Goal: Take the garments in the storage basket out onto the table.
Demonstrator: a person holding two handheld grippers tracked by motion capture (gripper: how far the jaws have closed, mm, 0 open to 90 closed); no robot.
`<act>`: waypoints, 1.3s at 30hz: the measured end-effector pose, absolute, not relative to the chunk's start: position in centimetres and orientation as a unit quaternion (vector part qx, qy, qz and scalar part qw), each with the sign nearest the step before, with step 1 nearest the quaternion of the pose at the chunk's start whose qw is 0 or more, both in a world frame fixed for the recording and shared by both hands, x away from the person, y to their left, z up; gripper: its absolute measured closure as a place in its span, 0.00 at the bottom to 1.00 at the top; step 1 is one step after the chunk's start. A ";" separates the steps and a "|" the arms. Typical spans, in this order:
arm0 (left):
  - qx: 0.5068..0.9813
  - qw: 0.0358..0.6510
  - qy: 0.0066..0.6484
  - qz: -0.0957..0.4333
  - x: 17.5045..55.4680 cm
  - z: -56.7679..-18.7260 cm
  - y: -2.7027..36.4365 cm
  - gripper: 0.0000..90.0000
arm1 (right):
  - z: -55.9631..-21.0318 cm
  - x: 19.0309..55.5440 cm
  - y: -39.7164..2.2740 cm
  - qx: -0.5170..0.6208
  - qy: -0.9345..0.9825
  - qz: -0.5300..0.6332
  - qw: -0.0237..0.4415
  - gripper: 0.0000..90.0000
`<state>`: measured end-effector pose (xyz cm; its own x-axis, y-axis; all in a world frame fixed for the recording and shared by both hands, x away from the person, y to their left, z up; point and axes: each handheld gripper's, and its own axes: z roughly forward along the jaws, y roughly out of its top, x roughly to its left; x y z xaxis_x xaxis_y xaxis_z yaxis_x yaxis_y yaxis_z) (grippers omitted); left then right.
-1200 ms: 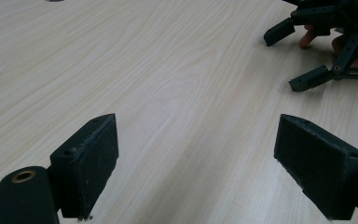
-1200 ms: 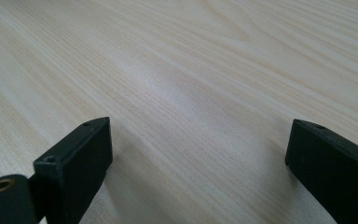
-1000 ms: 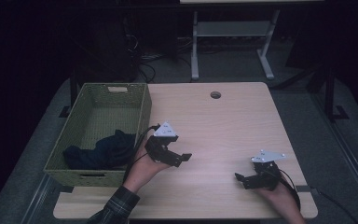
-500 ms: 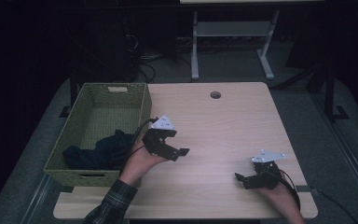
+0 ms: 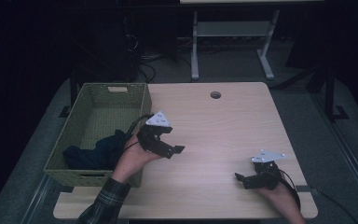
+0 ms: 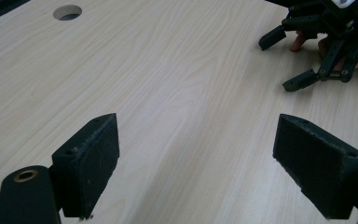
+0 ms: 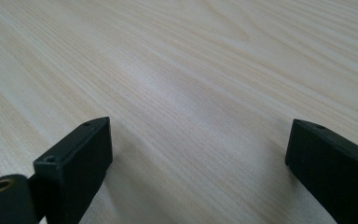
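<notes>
Since the earlier frames, the left claw (image 5: pixel 176 150) has shifted slightly toward the far edge of the worktop (image 5: pixel 223 121) and closer to the basket (image 5: pixel 142 100); the right claw (image 5: pixel 240 180) has held its position near the near right corner.

Left claw: seen from above, it hangs over the worktop just beside the basket's right wall, about midway between the near and far edges. The hand (image 5: pixel 133 158) gripping it reaches in from the near edge, with a plaid sleeve (image 5: pixel 105 205) at the wrist. In the left gripper view, the jaws stand wide apart with bare wood grain between them; nothing is held.

Right claw: it sits low over the worktop close to the near right corner, its jaws pointing toward the left edge. In the right gripper view, the jaws stand wide apart over bare wood; nothing is held. The left gripper view also shows this claw (image 6: pixel 284 60) farther off, open.

Basket: a green woven container set along the left edge of the worktop. A dark blue cloth (image 5: pixel 93 151) lies bunched in its near end, well apart from the right claw and near the left hand.

A round cable hole (image 5: pixel 215 94) sits near the far edge.
</notes>
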<state>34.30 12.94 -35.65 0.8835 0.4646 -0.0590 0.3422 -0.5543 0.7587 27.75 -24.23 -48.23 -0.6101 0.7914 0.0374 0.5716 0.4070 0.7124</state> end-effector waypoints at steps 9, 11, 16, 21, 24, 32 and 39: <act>0.885 0.401 0.226 0.072 34.5 -35.0 13.7 0.15 | -48.2 27.8 -24.3 0.411 0.825 0.355 0.157 0.08; 0.884 0.402 0.230 0.073 34.5 -34.8 14.2 0.15 | -48.2 27.8 -24.2 0.411 0.825 0.355 0.157 0.08; 0.883 0.399 0.233 0.078 34.6 -34.3 15.1 0.15 | -48.2 27.8 -24.2 0.411 0.825 0.355 0.156 0.08; 0.884 0.395 0.238 0.078 34.6 -34.0 15.8 0.15 | -48.2 27.8 -24.2 0.411 0.825 0.355 0.156 0.08; 0.886 0.391 0.237 0.079 34.6 -33.9 16.2 0.15 | -48.2 27.8 -24.2 0.411 0.825 0.355 0.157 0.08; 0.888 0.383 0.240 0.082 34.5 -33.7 17.2 0.16 | -48.2 27.8 -24.2 0.411 0.825 0.355 0.157 0.08; 0.889 0.374 0.250 0.088 34.6 -33.5 18.4 0.16 | -48.2 27.8 -24.2 0.412 0.825 0.355 0.156 0.08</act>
<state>34.58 18.37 -33.54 0.8598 0.5097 -0.0304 0.3778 -0.5950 0.7094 27.78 -24.25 -48.24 -0.6124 0.7898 0.0341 0.5676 0.4091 0.7145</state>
